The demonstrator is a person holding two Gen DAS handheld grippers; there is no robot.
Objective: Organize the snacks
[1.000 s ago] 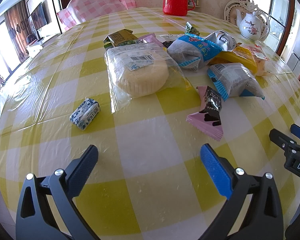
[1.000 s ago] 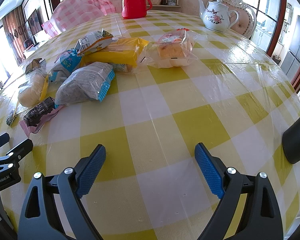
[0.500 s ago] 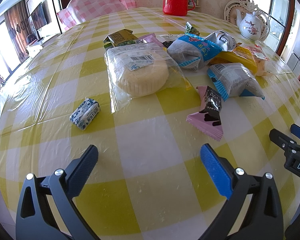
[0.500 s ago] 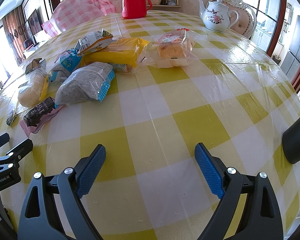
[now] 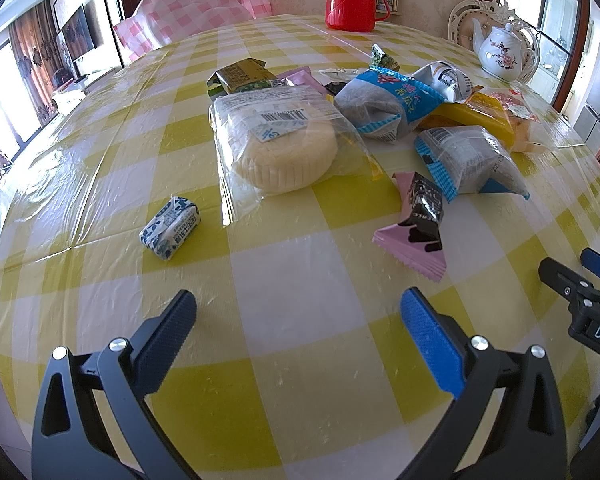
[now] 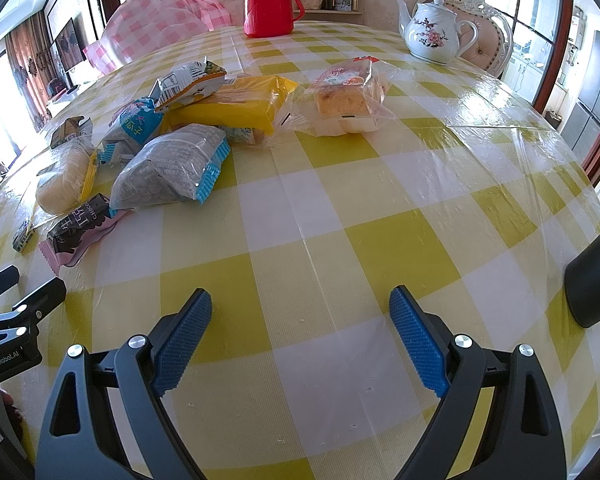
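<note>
Left gripper (image 5: 298, 312) spread wide over bare tablecloth (image 5: 300, 360), grasping nothing. Right gripper (image 6: 300, 312) likewise released and empty, just beside the left. Snacks heaped mid-table: round cake (image 5: 286, 148) in clear wrap, two grey packs (image 5: 470, 158) with blue edges, yellow pack (image 6: 236, 106), pink chocolate wrapper (image 5: 418, 226), bagged bread (image 6: 346, 98). Small blue-white candy (image 5: 171, 227) lying apart, left of the cake. Red flask (image 6: 270, 0) and teapot (image 6: 434, 34) at far edge.

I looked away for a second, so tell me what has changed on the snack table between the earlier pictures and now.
Nothing visibly changed: the left gripper and right gripper stay open and empty over the tablecloth, and the snack pile lies untouched.
</note>
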